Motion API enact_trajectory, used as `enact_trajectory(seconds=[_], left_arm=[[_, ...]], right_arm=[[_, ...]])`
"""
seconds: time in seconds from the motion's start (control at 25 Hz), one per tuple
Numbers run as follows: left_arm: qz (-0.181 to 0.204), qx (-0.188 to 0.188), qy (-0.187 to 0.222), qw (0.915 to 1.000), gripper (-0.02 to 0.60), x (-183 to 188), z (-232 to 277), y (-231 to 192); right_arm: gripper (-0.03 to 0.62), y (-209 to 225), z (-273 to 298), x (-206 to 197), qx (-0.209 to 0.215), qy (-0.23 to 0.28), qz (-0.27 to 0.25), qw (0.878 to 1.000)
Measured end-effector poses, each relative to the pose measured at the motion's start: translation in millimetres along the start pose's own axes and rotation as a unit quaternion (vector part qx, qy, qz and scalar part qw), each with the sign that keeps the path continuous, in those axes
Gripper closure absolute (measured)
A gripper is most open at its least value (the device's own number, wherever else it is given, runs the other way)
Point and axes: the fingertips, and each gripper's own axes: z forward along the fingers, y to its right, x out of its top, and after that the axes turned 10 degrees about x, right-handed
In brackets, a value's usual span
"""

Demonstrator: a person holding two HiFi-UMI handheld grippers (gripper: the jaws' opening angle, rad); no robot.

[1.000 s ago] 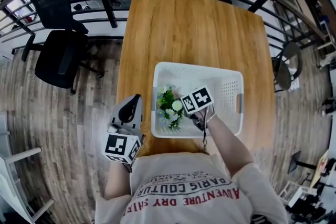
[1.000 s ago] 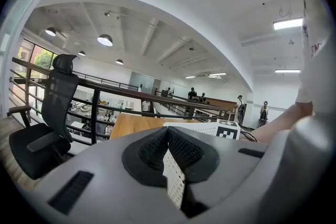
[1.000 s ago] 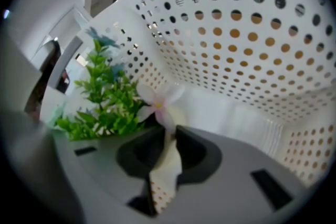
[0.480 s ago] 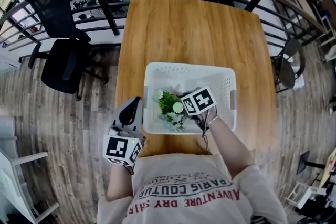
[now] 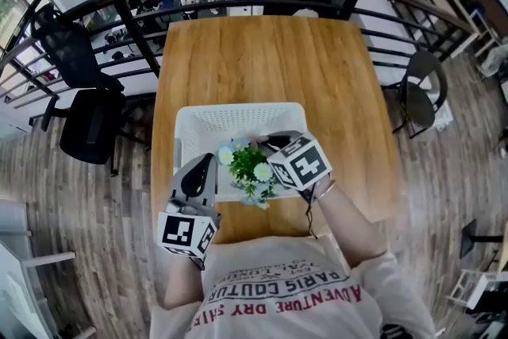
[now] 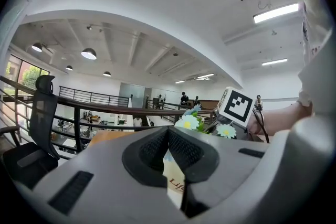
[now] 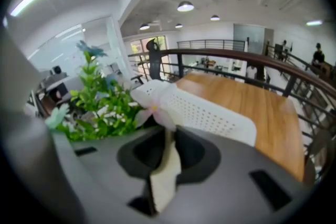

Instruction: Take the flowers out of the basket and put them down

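Flowers (image 5: 248,168) half out of basket (image 5: 213,121) — lay inside earlier; right gripper (image 5: 267,147) clamped on them, left gripper (image 5: 205,163) closed, empty.

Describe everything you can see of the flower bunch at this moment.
The flower bunch is a small spray that looks artificial: dense green leaves, white daisy-like blooms with yellow centres, one pale pink bloom and a bluish one. The right gripper appears to grip it at its base, the pink bloom sitting just beyond the jaw tips and the foliage spreading to the person's left. It seems raised over the near rim of the white perforated basket. Its stems are hidden.
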Motion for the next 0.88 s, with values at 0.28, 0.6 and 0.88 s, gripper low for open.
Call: enact_trajectory(seconds=[0.28, 0.6, 0.88], left_arm=[[0.017, -0.040, 0.016, 0.9989, 0.555, 6, 9, 105], [0.027, -0.084, 0.016, 0.9960, 0.555, 5, 27, 194], [0.028, -0.098, -0.008, 0.9947, 0.555, -17, 41, 231]], right_arm=[[0.516, 31, -115, -22, -0.029, 0.072, -0.009, 0.997], [0.516, 89, -215, -65, -0.090, 0.112, 0.017, 0.989], [0.514, 141, -205, -143, -0.108, 0.068, 0.082, 0.988]])
